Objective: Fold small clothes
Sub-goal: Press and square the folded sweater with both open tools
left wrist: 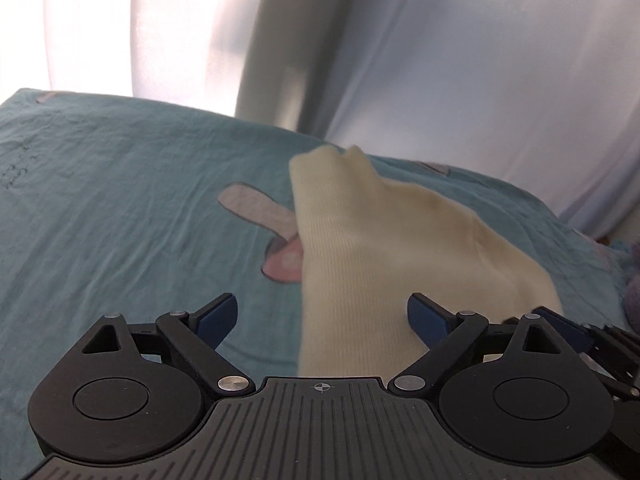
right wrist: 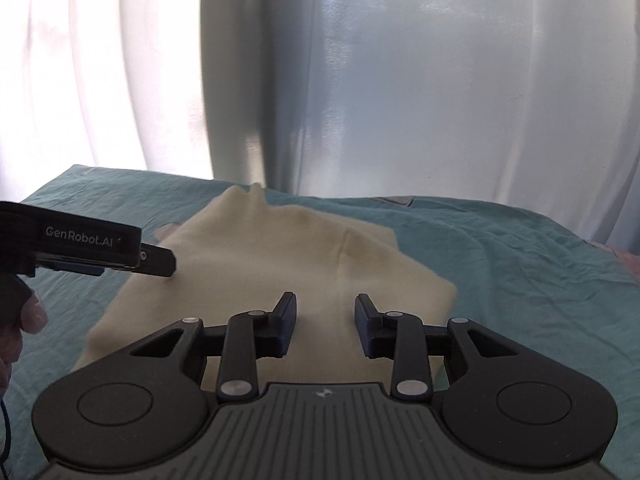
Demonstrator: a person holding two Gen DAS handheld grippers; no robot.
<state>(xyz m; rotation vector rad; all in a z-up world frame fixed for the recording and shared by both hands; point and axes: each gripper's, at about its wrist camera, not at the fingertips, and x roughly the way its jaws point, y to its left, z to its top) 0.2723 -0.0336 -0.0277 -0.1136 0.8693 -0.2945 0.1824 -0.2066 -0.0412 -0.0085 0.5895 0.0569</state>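
Observation:
A small cream knit garment (left wrist: 384,248) lies on a teal sheet (left wrist: 120,208); it also shows in the right wrist view (right wrist: 272,264). My left gripper (left wrist: 322,316) is open wide, its jaws straddling the garment's near left edge, holding nothing. It shows from the side in the right wrist view (right wrist: 160,260), over the garment's left edge. My right gripper (right wrist: 326,326) is open and empty, low over the garment's near middle. Its blue fingers (left wrist: 560,320) show at the right of the left wrist view.
The teal sheet (right wrist: 520,264) has a grey and pink cartoon print (left wrist: 272,240), partly under the garment. White curtains (right wrist: 400,80) hang behind the bed's far edge. A purple thing (left wrist: 632,300) sits at the right edge.

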